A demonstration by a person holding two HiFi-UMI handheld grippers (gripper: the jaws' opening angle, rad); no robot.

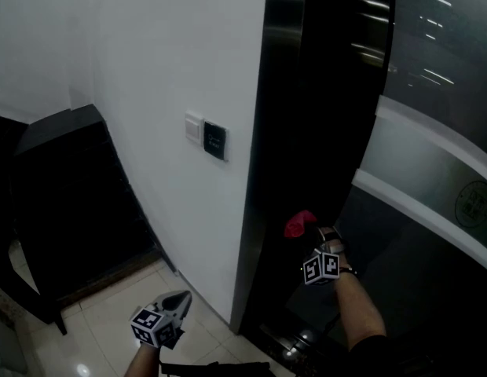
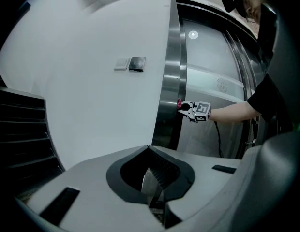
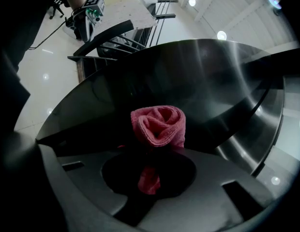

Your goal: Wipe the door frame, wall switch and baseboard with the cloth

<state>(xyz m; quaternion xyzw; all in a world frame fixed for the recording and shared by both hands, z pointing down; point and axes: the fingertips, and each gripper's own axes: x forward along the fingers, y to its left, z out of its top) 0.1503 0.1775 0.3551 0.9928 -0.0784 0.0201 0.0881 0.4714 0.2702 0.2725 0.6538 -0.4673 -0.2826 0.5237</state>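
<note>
Cloth (image 1: 300, 223) is carried on one side only. The left gripper (image 1: 174, 305) is held low over the floor (image 1: 102, 320), jaws closed on nothing — parked out of the way. The wall switch (image 1: 206, 136) is untouched. The cloth is pinched, bunched, in the right gripper (image 1: 312, 238) and set against the door frame (image 1: 269, 171) for wiping.
</note>
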